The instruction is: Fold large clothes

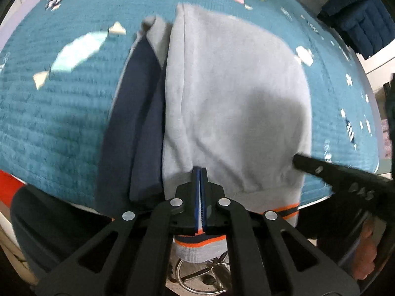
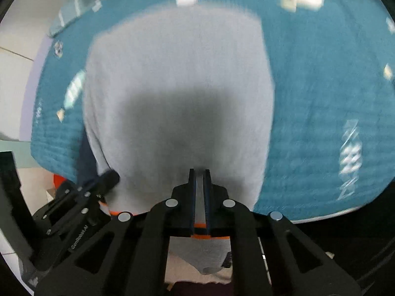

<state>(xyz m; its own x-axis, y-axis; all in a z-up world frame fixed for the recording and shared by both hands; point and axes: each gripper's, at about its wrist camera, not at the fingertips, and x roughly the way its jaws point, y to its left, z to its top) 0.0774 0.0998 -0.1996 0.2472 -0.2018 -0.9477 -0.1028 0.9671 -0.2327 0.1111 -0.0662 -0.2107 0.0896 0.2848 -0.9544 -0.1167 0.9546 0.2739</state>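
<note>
Both tools clenched on grey sweater hem; teal quilted bedspread

The left gripper pointed steeply down, its jaws pressed together on the hem of the grey sweater. The right gripper pointed steeply down just to its right, jaws clamped on the same hem. A hand gripped the right gripper's handle at the near right.
</note>
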